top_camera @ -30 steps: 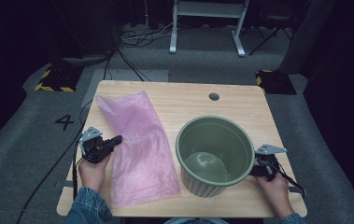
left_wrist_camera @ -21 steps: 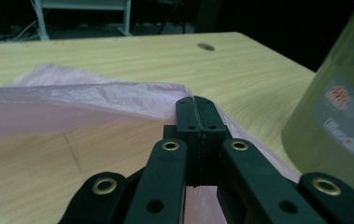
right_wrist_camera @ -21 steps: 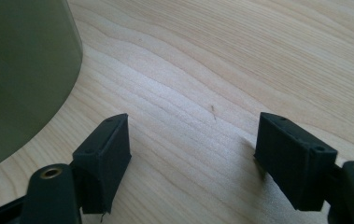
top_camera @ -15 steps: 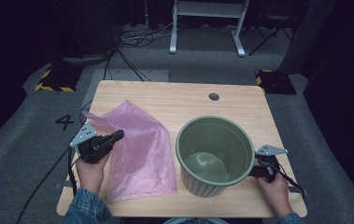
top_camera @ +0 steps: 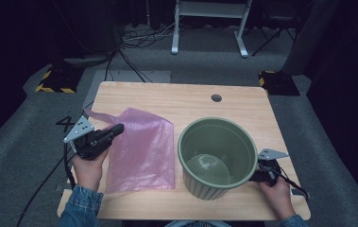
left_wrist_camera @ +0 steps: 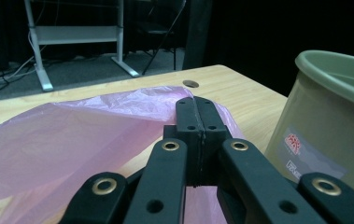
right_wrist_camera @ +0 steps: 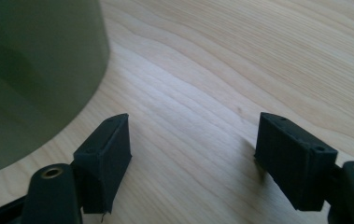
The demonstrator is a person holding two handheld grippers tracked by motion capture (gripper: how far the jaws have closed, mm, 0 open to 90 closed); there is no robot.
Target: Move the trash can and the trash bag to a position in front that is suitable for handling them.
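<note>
A thin pink plastic bag (top_camera: 143,146) lies on the left half of the wooden table (top_camera: 167,97), its far left corner drawn out to a point. My left gripper (top_camera: 119,127) is over its left edge, jaws pressed together on the film. In the left gripper view the shut left gripper (left_wrist_camera: 196,105) has the pink bag (left_wrist_camera: 72,135) puckered up around its tips. A large green ribbed pot (top_camera: 217,156) stands empty on the right. My right gripper (top_camera: 257,176) rests low against the pot's right side. The right gripper (right_wrist_camera: 193,154) is open over bare wood, beside the pot (right_wrist_camera: 30,70).
A round cable hole (top_camera: 216,98) sits near the table's far edge. Beyond the table stands a white metal frame (top_camera: 209,19), with cables on the grey floor and yellow-black striped blocks (top_camera: 54,80) at both sides. The pot's label (left_wrist_camera: 305,151) faces the left gripper.
My left gripper has moved left and toward the near side, dragging the pink bag with it; the bag has bunched and shifted nearer. The right gripper and the pot have stayed put.
</note>
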